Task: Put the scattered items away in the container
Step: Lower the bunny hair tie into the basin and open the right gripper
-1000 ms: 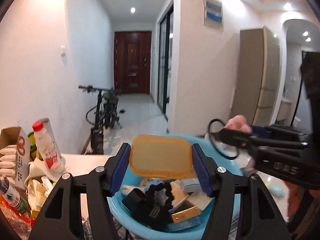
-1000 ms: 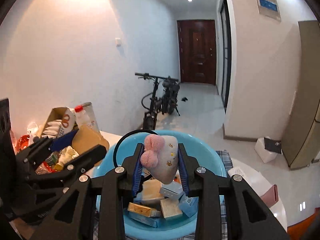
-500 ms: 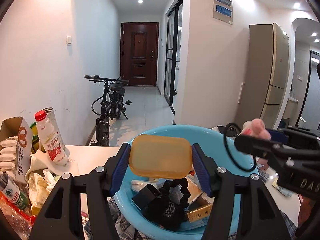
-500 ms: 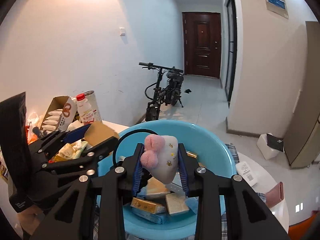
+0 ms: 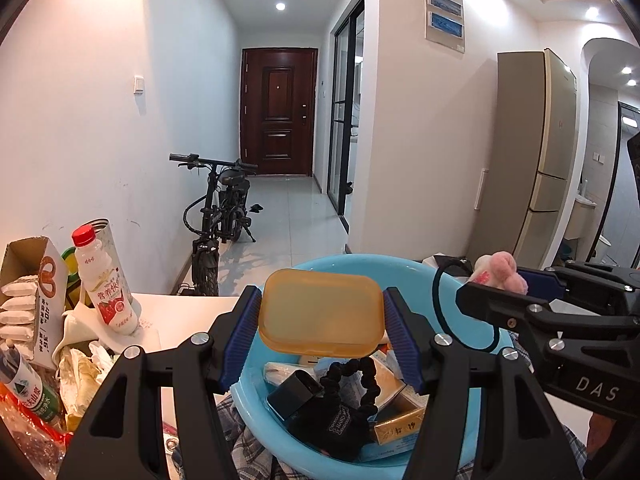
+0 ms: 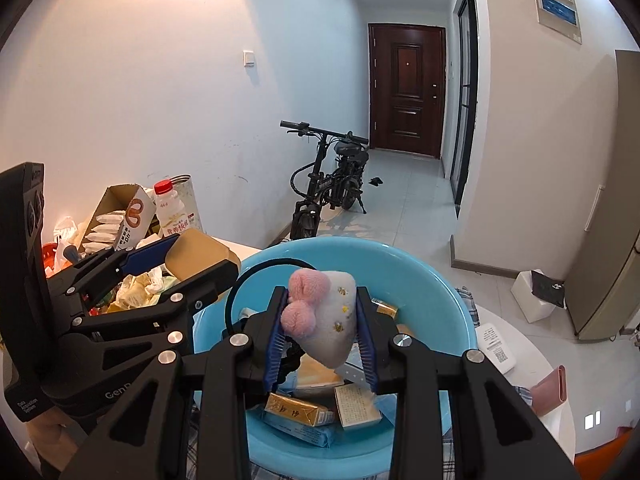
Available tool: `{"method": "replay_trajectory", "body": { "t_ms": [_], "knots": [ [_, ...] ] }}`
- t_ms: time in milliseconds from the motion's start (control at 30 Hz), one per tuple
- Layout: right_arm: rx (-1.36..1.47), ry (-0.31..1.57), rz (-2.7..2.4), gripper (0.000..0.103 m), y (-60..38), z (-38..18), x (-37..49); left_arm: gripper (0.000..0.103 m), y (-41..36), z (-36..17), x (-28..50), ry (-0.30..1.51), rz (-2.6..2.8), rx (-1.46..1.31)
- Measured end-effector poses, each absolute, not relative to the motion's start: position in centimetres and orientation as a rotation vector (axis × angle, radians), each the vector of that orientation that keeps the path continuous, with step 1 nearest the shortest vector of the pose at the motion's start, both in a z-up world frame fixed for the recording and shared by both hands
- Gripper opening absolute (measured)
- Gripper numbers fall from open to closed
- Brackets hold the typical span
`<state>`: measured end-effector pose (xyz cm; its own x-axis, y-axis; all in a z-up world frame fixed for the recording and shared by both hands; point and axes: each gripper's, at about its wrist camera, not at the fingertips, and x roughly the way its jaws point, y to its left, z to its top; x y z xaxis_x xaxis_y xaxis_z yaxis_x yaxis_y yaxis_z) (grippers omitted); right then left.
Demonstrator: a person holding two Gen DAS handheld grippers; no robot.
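A light blue basin [image 5: 400,268] [image 6: 420,276] sits on a plaid cloth and holds several small boxes, a black bead string and a black case. My left gripper [image 5: 322,328] is shut on an orange translucent box [image 5: 320,312] above the basin's near-left rim; the box also shows in the right wrist view [image 6: 196,254]. My right gripper [image 6: 322,334] is shut on a white plush hair tie with a pink bow [image 6: 320,312], its black elastic loop [image 6: 256,276] hanging over the basin. It also shows in the left wrist view [image 5: 500,270].
To the left on the white table stand a red-capped drink bottle [image 5: 104,276], an open snack carton [image 5: 32,292], wrappers and a green-label bottle [image 5: 28,392]. A white card [image 6: 496,350] and a pink object [image 6: 550,390] lie right of the basin. A bicycle [image 5: 220,216] stands on the hallway floor beyond.
Both grippers have risen a little with their items still held. The basin now sits lower in both views. The right gripper has drawn slightly away to the right in the left wrist view.
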<state>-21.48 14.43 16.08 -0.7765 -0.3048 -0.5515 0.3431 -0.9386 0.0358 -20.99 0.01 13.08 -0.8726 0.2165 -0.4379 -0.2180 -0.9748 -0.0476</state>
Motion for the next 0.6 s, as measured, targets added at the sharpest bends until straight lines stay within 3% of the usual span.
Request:
{"method": "replay_trajectory", "body": {
  "t_ms": [600],
  "knots": [
    [0.805,0.118,-2.671,0.035,15.16,15.91,-20.89,0.06,-0.13,13.55,-20.58,-0.003,2.833,-0.641]
  ]
}}
